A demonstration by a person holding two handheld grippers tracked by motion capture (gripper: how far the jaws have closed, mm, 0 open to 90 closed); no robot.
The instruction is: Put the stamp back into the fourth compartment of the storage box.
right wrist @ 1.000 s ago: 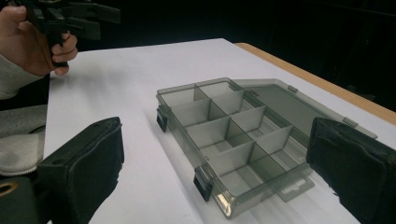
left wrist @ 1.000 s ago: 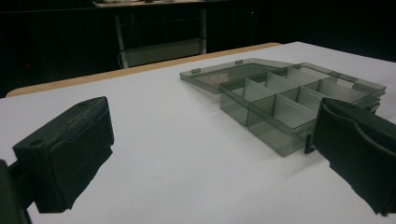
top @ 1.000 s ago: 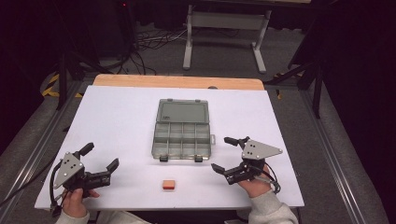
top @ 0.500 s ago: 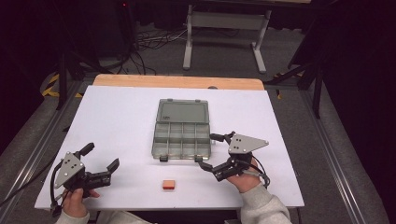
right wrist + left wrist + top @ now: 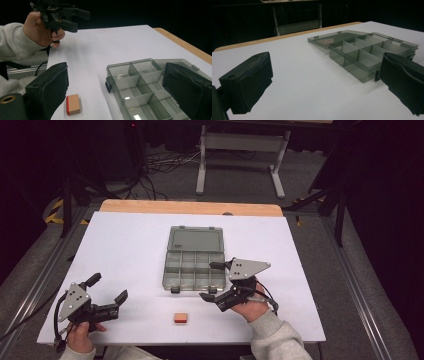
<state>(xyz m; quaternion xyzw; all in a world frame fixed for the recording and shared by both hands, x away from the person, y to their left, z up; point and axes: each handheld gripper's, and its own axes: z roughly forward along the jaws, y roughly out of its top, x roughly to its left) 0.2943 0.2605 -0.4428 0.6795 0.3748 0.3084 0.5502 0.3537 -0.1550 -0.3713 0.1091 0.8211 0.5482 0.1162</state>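
Note:
A grey see-through compartment box (image 5: pixel 194 257) lies open in the middle of the white table (image 5: pixel 125 245), its lid laid flat toward the far side. In the compartments that show I see nothing. A small wooden block with a red side (image 5: pixel 180 318) lies near the front edge, just in front of the box. My right gripper (image 5: pixel 210 281) stands open at the box's front right corner, holding nothing. In the right gripper view the block (image 5: pixel 73 104) sits by the left jaw and the box (image 5: pixel 140 85) between the jaws. My left gripper (image 5: pixel 108 288) is open and holds nothing at the front left.
A wooden strip (image 5: pixel 190 207) edges the far side of the table. Beyond it are a metal stand (image 5: pixel 240 150) and cables on the dark floor. The left gripper view shows the box (image 5: pixel 367 53) ahead and to the right across bare white tabletop.
My right gripper has moved left, from the table's front right to the box's front right corner. The left gripper, the block and the box have stayed put.

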